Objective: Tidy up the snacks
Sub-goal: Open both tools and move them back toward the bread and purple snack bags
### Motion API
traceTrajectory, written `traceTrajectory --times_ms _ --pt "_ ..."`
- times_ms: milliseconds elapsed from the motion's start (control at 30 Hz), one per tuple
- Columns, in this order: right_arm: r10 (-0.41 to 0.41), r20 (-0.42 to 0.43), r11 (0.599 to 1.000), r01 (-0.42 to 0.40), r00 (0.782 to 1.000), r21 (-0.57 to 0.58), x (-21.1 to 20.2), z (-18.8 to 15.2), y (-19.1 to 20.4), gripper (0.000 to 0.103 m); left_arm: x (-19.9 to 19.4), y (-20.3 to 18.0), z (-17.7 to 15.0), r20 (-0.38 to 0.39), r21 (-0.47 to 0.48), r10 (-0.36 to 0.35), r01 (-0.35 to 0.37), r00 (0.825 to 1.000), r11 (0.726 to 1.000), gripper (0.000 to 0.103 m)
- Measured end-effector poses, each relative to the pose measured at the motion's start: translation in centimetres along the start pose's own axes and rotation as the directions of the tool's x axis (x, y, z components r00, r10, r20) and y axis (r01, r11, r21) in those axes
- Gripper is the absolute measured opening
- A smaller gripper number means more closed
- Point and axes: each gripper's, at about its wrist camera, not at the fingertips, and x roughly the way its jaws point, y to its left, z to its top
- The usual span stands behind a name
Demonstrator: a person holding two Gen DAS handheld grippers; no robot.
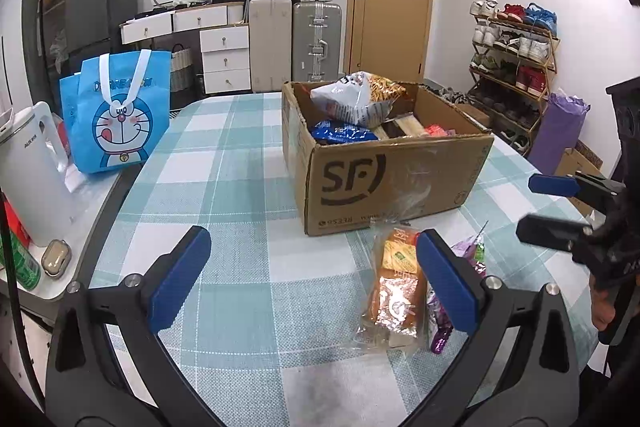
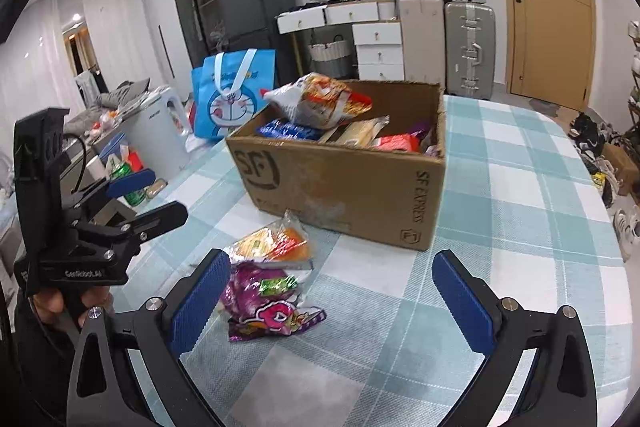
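Note:
A cardboard SF box [image 1: 394, 173] [image 2: 340, 183] stands on the checked table, full of snack packs, with a big white and orange bag [image 1: 360, 99] [image 2: 320, 101] on top. In front of it lie an orange clear-wrapped snack [image 1: 396, 283] [image 2: 276, 243] and a purple snack pack [image 1: 468, 259] [image 2: 264, 303]. My left gripper [image 1: 316, 279] is open and empty, its right finger beside the orange snack. My right gripper [image 2: 332, 299] is open and empty, its left finger next to the purple pack. Each gripper shows in the other's view: the right one [image 1: 540, 205], the left one [image 2: 148, 195].
A blue Doraemon tote [image 1: 116, 115] [image 2: 232, 95] and a white kettle [image 1: 30, 171] [image 2: 160, 131] stand at the table's left side. A green can [image 2: 128, 183] and a small case [image 1: 56, 258] lie near the left edge. Suitcases, drawers and a shoe rack [image 1: 516, 67] line the room behind.

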Motion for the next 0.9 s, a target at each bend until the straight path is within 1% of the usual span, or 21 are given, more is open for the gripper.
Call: traceTrajectory --times_ms 100,167,267,400,600,767,900 --pt "0.005 -0.031 0.999 -0.006 1.000 -0.039 0.7 -0.4 0.8 0.102 0.3 0.0 -0.1 -0.015 -0.004 -0.008 0.008 1.000 1.000 0.102" --pt "-0.005 -0.017 0.999 0.004 1.000 -0.051 0.8 -0.6 1.1 0.102 0.5 0.0 -0.1 -0.022 -0.007 -0.013 0.013 1.000 1.000 0.102" --pt "0.025 -0.050 0.999 -0.027 0.998 -0.047 1.3 -0.7 1.3 0.102 0.9 -0.2 -0.3 -0.031 0.008 -0.016 0.017 0.999 1.000 0.102" --pt "0.039 -0.088 0.995 -0.047 0.995 -0.093 2.0 -1.2 2.2 0.102 1.5 -0.6 -0.6 -0.046 0.037 -0.009 0.011 0.999 0.999 0.102" --pt "0.061 -0.147 0.986 -0.083 0.987 -0.145 3.2 -2.2 3.5 0.102 2.4 -0.2 -0.9 -0.066 0.030 -0.001 0.003 0.998 1.000 0.102" --pt "0.060 -0.170 0.985 -0.085 0.984 -0.148 4.4 -2.8 4.2 0.102 2.9 0.1 -1.1 -0.078 0.019 0.001 0.001 0.997 1.000 0.102" --pt "0.051 -0.186 0.990 -0.074 0.981 -0.120 5.6 -3.1 4.7 0.102 3.1 0.1 -1.1 -0.078 0.022 0.001 0.001 0.997 1.000 0.102"
